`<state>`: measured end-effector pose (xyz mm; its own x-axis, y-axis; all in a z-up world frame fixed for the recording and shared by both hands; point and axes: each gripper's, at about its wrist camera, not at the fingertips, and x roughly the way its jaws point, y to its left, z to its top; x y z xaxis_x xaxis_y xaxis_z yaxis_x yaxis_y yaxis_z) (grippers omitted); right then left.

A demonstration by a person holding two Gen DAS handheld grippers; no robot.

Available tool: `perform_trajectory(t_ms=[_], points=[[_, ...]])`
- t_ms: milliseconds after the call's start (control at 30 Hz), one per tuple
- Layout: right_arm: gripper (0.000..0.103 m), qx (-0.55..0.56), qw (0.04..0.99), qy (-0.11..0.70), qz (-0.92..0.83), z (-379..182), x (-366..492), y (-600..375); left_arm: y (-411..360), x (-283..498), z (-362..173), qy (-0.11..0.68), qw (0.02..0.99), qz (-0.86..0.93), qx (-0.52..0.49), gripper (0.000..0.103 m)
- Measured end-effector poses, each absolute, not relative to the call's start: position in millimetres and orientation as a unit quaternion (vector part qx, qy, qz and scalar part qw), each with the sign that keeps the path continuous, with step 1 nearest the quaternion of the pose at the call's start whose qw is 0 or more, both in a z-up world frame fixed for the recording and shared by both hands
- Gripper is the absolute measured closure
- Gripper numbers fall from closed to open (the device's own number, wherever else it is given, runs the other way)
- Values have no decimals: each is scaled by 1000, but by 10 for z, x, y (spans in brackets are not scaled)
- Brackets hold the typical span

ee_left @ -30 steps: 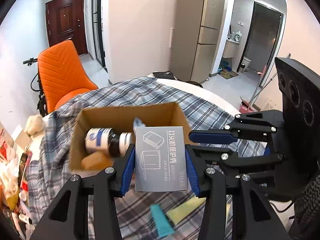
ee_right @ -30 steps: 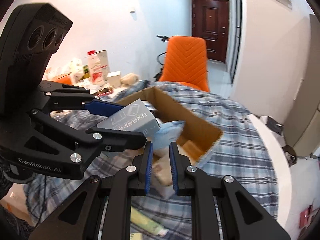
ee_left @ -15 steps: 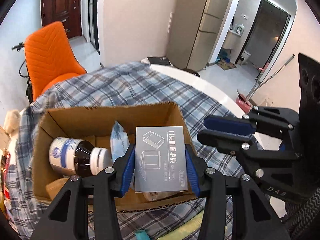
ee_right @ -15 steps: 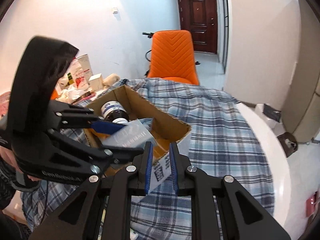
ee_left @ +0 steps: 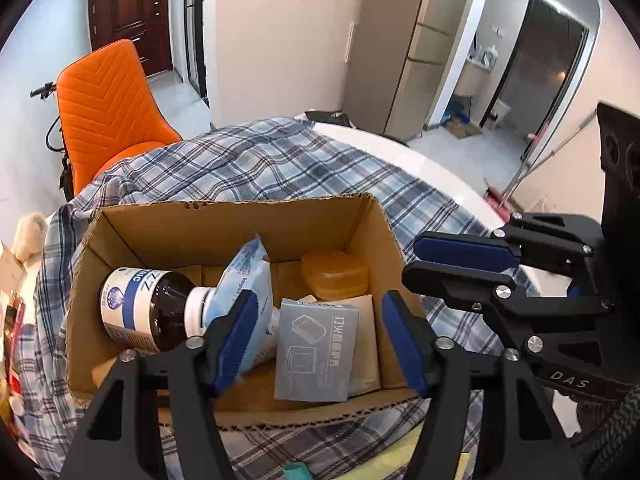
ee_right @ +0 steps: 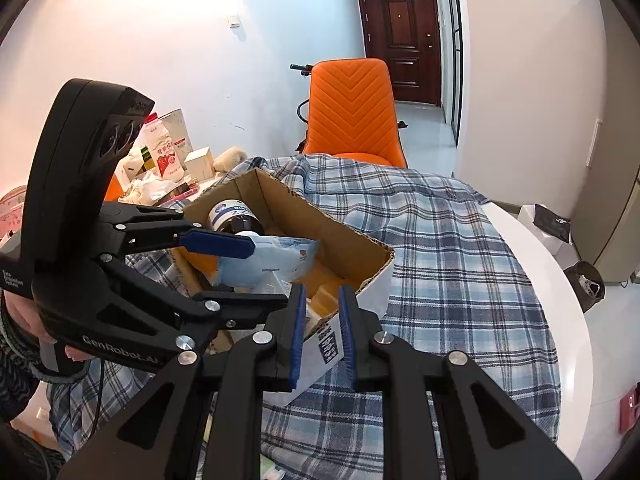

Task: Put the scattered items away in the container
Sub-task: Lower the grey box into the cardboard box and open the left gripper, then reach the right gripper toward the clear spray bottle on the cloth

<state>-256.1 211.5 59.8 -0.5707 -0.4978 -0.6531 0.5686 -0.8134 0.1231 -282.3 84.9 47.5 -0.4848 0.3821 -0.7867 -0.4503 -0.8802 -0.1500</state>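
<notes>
The left tool (ee_left: 316, 340) is opening over the cardboard box (ee_left: 224, 220); the grey carton (ee_left: 316, 356) lies free inside, lower centre. The right tool (ee_right: 322, 336), closed and empty, waits at the box's near corner.

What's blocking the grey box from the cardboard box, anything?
Nothing visible. The grey box already lies inside the cardboard box, under the left gripper, whose jaws are opening clear of it.
</notes>
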Motion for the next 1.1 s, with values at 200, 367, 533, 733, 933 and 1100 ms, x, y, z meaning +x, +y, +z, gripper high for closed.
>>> perform_trajectory(t_ms=[200,367,533,733,933,1100], points=[[88,337,314,74,-885,705,-2315,2045,702,-2577,624,34,242,870,-429,31],[88,328,336,97,-877,732,-2047,1962,548,-2164,676,61,240,876,-415,31],[86,334,356,109,-866,680,-1844,1875,474,-1860,680,92,239,875,-411,31],[48,352,376,120,-849,485,-1533,1873,391,-1690,384,96,244,847,-463,31],[47,359,408,122,-831,329,-1048,2030,210,-1317,151,78,268,827,-488,31],[46,361,442,127,-811,182,-654,2085,162,-931,123,86,288,817,-493,31]])
